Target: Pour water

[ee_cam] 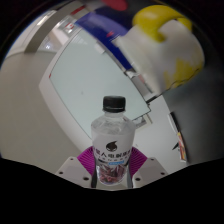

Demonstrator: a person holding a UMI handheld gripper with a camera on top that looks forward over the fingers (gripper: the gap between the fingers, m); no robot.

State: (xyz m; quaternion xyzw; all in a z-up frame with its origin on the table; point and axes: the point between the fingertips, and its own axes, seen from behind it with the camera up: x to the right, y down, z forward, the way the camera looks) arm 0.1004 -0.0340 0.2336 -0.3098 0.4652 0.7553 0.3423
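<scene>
The hand-held gripper point(113, 172) shows at the bottom of the view, its two fingers carrying purple pads point(83, 161) on their inner faces. Between the pads stands a small clear plastic water bottle with a black screw cap point(113, 140). The pads sit right against the bottle's lower body on both sides, at the level of its white label with dark print and a red mark, so the fingers look clamped on the bottle. The bottle is upright, its cap on, with clear water filling it up to the shoulder.

Beyond the bottle lies a pale grey worktop point(85, 75) with a light rim, seen at a slant. Past the worktop's far edge, further off, is a large white object with a bright yellow rounded top point(168, 35); what it is cannot be told. Beside it, further back, is a dark blue and red shape point(108, 22), too blurred to identify.
</scene>
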